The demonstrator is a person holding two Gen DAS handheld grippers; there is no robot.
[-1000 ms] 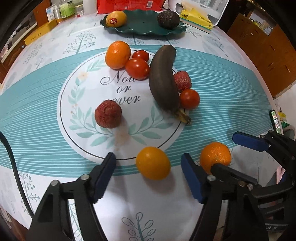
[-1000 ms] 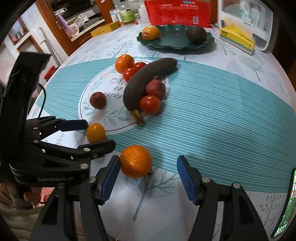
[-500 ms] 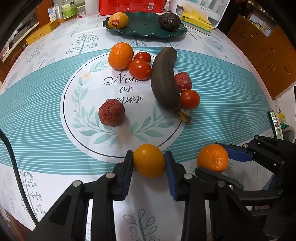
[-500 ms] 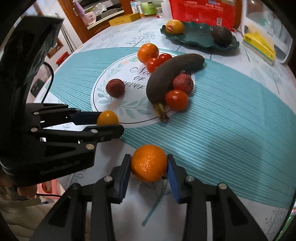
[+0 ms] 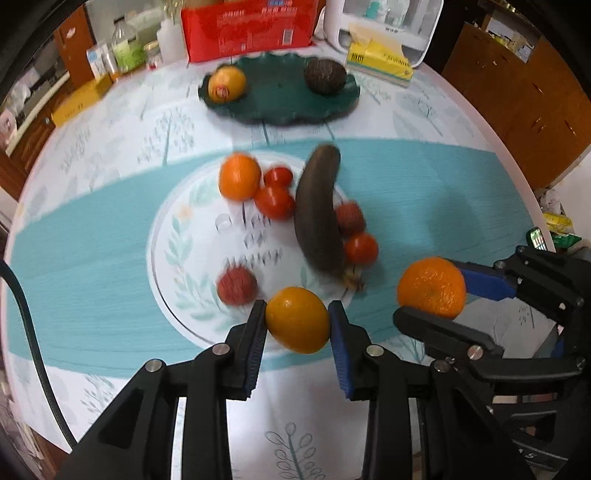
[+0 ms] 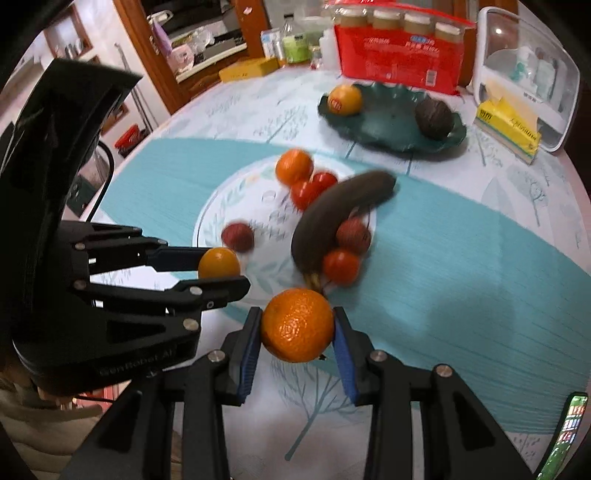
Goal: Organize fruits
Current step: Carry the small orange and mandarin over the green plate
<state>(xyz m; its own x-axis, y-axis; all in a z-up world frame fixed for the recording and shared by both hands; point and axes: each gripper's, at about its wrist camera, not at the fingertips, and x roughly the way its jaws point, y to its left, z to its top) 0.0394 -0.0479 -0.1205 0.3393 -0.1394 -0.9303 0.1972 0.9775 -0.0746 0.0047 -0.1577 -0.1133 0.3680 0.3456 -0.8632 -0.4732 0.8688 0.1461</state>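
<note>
- Fruits are in both claws: the left gripper (image 5: 297, 319) has its blue pads pressed on either side of a smooth yellow-orange fruit (image 5: 297, 319), gripping it clear of the cloth.
- The right gripper (image 6: 297, 325) is clamped the same way on a dimpled orange (image 6: 297, 325), one pad at each flank; its jaws closed in within the last second and the orange sits between them.
- From the left wrist view the right gripper's orange shows just to the right, pinched between a blue pad and a black finger.
- Just beyond the claws lies the round printed medallion of the tablecloth (image 5: 92, 236), where the loose fruit is blurred.
- A dark, overripe banana (image 5: 317, 218) lies lengthwise on the medallion, stem end toward the grippers.
- Beside its right flank sit a rough red fruit (image 5: 350, 218) and a tomato (image 5: 361, 249), both close against it.
- To its left are two more tomatoes (image 5: 275, 201) touching each other, and another orange (image 5: 239, 177) just beside them.
- A second rough red fruit (image 5: 236, 286) sits apart, near the left gripper.
- Farther back stands a dark green wavy-edged plate (image 5: 280, 107) holding a stickered yellow fruit (image 5: 226, 84) on its left and a dark avocado (image 5: 325, 76) on its right, well apart.
- Behind the plate are a red package (image 5: 251, 27) and a yellow tissue box (image 5: 380, 61).
</note>
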